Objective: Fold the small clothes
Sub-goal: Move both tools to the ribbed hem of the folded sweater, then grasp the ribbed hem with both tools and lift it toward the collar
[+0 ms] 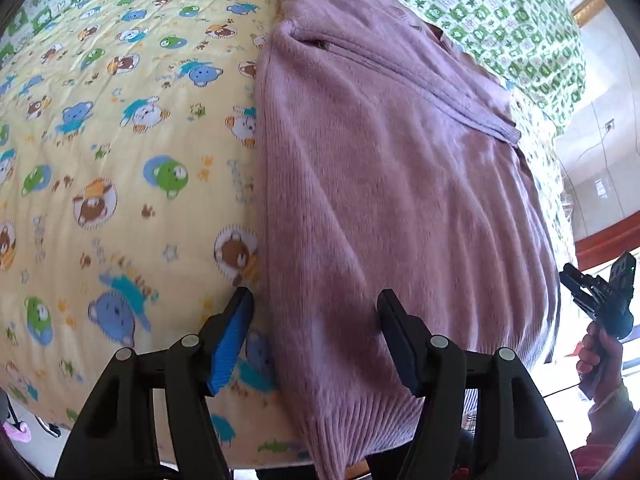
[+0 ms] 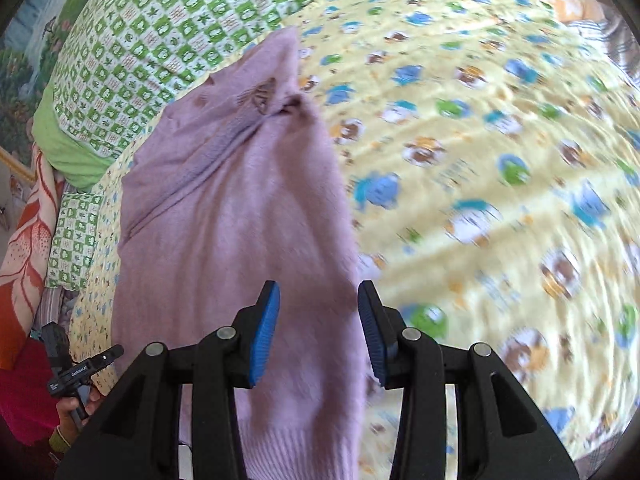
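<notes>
A mauve knitted sweater (image 1: 384, 184) lies folded lengthwise on a yellow bear-print quilt (image 1: 120, 152), its ribbed hem hanging toward the bed's near edge. My left gripper (image 1: 316, 308) is open just above the sweater's left edge, with nothing between its pads. In the right wrist view the same sweater (image 2: 224, 208) stretches away across the quilt (image 2: 480, 160). My right gripper (image 2: 318, 316) hovers open over the sweater's right edge, with nothing held. Each view shows the other gripper in a person's hand beside the bed: the right one (image 1: 580, 284), the left one (image 2: 108, 354).
Green checked bedding (image 1: 500, 16) and a green pillow (image 2: 76, 148) lie beyond the sweater's collar end. An orange floral blanket (image 2: 24, 240) is bunched at the bed's side. A red wooden edge (image 1: 608, 242) and a pale floor show past the mattress.
</notes>
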A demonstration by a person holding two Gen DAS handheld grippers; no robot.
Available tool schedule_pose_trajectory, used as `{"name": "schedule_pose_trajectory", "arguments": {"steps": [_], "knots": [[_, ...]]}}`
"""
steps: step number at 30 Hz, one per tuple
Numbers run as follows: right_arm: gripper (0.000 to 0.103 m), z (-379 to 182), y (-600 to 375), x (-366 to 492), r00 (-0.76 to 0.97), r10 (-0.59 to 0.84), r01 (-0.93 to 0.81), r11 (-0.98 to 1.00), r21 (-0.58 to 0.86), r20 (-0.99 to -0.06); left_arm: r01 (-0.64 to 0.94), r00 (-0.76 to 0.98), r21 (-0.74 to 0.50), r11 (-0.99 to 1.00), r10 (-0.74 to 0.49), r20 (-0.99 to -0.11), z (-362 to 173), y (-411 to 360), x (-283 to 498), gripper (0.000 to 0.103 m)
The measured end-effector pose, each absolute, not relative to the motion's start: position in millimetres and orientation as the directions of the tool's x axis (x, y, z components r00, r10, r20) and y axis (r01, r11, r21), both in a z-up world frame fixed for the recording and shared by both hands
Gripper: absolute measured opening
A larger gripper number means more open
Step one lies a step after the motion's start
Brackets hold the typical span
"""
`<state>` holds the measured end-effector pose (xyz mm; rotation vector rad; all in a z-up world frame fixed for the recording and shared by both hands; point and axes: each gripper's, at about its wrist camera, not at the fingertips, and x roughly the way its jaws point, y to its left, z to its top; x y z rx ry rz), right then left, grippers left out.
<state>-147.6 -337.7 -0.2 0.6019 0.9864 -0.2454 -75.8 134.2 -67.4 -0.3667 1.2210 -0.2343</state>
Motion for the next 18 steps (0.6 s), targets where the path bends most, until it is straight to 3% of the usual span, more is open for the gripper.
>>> {"name": "schedule_pose_trajectory", "arguments": {"steps": [7,12,14,18], "knots": [[0.042,-12.2,-329.8,-176.1,0.53,0.095,0.454,0.808,0.376,-0.843,-0.025,0.297,-0.425,0.905,-0.399,-0.867,-71.9,129.4,-95.3,0.069],[0.042,-22.8,-316.7,-189.7,0.516,0.163,0.406,0.818,0.407,-0.841,0.015,0.29,-0.415,0.91,-0.401,-0.869,-74.5,117.4,-105.0,0.066],[0.042,-27.6,-312.7,-194.4,0.515,0.201,0.384,0.815,0.433,-0.834,0.026,0.284,-0.433,0.901,-0.422,-0.861,-76.4,114.7,-109.3,0.048],[0.042,-33.4,-310.3,-200.1,0.54,0.279,0.36,0.776,0.518,-0.794,-0.002,0.276,-0.474,0.881,-0.455,-0.847,-79.7,117.4,-108.7,0.033]]}}
